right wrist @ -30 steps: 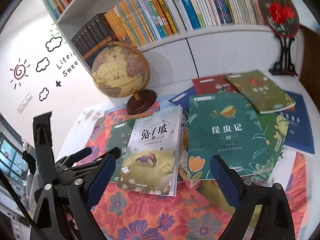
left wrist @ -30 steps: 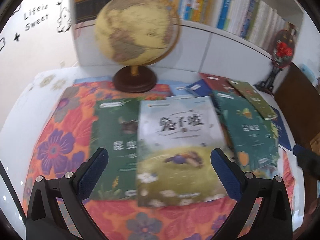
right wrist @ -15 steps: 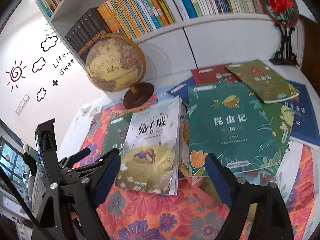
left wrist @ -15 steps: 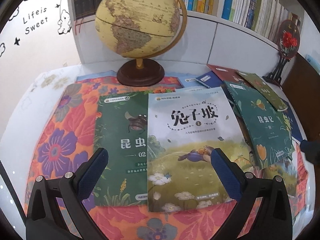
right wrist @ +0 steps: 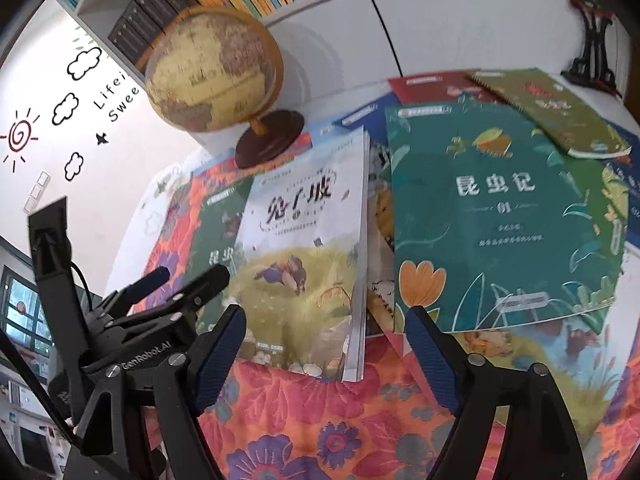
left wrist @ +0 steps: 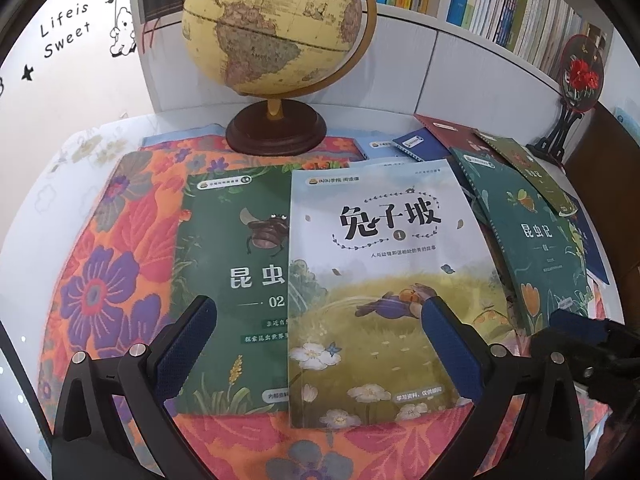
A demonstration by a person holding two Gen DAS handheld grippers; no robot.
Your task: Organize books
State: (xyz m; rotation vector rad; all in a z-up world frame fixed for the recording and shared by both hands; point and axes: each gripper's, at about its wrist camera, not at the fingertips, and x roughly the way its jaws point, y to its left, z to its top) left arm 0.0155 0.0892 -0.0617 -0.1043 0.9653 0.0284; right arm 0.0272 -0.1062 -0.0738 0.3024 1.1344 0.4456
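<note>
A white book with a meadow cover (left wrist: 380,264) lies on the floral cloth (left wrist: 100,272), overlapping a dark green book marked 02 (left wrist: 232,264). My left gripper (left wrist: 318,306) hovers open just above these two books, touching neither. To the right lies a teal book marked 01 (right wrist: 500,216) with an olive book (right wrist: 556,112) and a red book (right wrist: 432,84) behind it. My right gripper (right wrist: 326,314) hangs over the white book's (right wrist: 308,248) lower right corner and the gap beside it. Its jaws are closing and the pads press on nothing.
A globe (left wrist: 276,24) on a dark wooden base stands behind the books. A white shelf unit packed with books (left wrist: 500,4) runs along the back. A round red-flower fan on a black stand (left wrist: 580,72) sits at the far right. More picture books lie under the teal one.
Both grippers have sunk closer to the books, which now fill more of each view. The right gripper's fingers stand nearer together than before. No book has moved.
</note>
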